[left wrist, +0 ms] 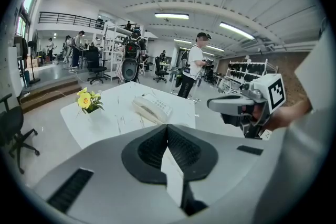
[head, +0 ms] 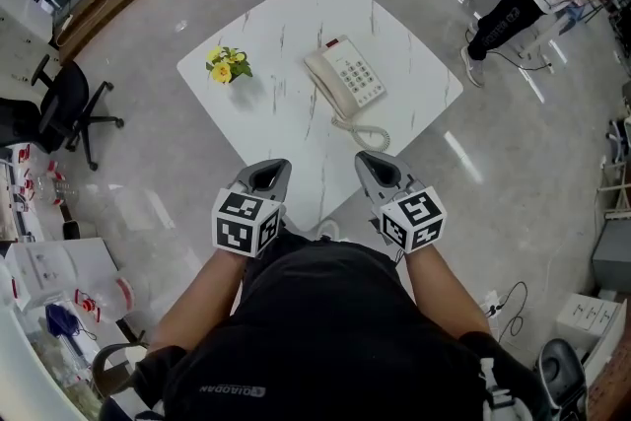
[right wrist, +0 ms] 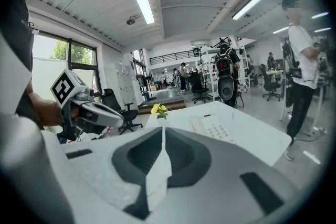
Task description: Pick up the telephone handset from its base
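— Head view: where is the telephone handset point(head: 328, 86)?
— Cradled on its base point(head: 360, 74), mid-tabletop point(head: 276, 128), toward the right corner.
— And the jaws?
— Pressed together, empty, on both left gripper point(head: 265, 175) and right gripper point(head: 379, 170), at the near corner.

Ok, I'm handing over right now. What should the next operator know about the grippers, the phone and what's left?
Left gripper: shut, empty, at the near corner of the table.
Right gripper: shut, empty, beside it.
Handset lies on its base mid-table, with the coiled cord on the near side. The yellow flowers are to its left.
Done: nothing yet, handset untouched.
Left: open a gripper, reach in, close on the handset, lift it off.
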Action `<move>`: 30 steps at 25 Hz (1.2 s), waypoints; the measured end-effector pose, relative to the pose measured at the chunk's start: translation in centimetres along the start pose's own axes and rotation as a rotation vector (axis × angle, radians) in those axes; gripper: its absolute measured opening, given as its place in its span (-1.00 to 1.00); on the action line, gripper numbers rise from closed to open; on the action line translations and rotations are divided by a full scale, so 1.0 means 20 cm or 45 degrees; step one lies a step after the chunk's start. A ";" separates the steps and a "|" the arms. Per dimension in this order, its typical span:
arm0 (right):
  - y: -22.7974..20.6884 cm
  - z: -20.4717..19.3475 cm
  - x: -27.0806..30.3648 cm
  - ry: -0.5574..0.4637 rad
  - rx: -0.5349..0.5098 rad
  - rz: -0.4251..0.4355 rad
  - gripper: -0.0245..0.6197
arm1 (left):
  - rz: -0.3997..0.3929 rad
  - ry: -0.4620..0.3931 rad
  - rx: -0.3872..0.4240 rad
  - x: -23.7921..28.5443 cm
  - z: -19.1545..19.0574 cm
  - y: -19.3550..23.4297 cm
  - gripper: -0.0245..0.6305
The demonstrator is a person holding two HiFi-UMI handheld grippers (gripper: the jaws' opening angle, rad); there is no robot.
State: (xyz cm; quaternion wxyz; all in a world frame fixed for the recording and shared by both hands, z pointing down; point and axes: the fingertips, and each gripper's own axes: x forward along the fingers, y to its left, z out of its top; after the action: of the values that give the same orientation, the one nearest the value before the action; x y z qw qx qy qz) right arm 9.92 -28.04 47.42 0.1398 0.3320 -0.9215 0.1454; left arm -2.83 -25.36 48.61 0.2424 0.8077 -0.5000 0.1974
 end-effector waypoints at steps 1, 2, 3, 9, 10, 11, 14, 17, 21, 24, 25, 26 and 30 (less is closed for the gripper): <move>0.00 0.00 0.00 -0.001 -0.004 -0.001 -0.90 | 0.001 0.000 -0.001 0.00 0.00 0.00 -0.92; 0.00 0.01 0.00 -0.002 -0.009 -0.004 -0.89 | 0.002 0.000 -0.002 -0.01 0.00 0.00 -0.92; 0.00 0.01 0.00 -0.004 -0.015 -0.007 -0.88 | 0.003 0.001 -0.002 -0.01 0.00 0.00 -0.92; 0.01 0.02 0.01 -0.006 -0.044 -0.017 -0.71 | 0.006 0.000 -0.001 -0.02 0.00 0.01 -0.92; 0.01 0.02 0.01 -0.005 -0.050 -0.019 -0.67 | 0.005 0.000 0.000 -0.02 0.00 0.01 -0.92; 0.01 0.02 0.01 -0.005 -0.054 -0.020 -0.65 | 0.005 0.000 0.001 -0.02 0.00 0.01 -0.92; 0.02 0.03 0.00 -0.013 -0.064 -0.009 -0.59 | 0.006 -0.002 0.002 -0.03 0.00 0.01 -0.92; 0.03 0.04 0.01 -0.021 -0.069 0.003 -0.49 | 0.009 0.002 0.003 -0.03 -0.01 0.01 -0.92; 0.02 0.05 0.02 -0.018 -0.076 0.000 -0.36 | 0.012 0.003 0.000 -0.03 -0.02 0.03 -0.92; 0.02 0.06 0.03 -0.022 -0.079 0.002 -0.30 | 0.013 0.000 -0.002 -0.04 -0.01 0.03 -0.92; 0.03 0.06 0.03 -0.023 -0.080 0.003 -0.28 | 0.013 0.000 -0.002 -0.04 -0.01 0.04 -0.92; 0.03 0.07 0.03 -0.022 -0.082 0.003 -0.27 | 0.014 0.000 -0.002 -0.05 -0.01 0.04 -0.92; 0.02 0.06 0.05 -0.003 -0.087 -0.010 -0.27 | 0.018 0.005 -0.006 -0.05 -0.02 0.06 -0.92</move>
State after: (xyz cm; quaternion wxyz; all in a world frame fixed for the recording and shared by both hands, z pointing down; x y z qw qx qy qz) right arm 8.66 -28.75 46.70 0.1505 0.3307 -0.9248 0.1130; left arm -4.32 -24.76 48.61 0.2440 0.8031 -0.5057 0.1997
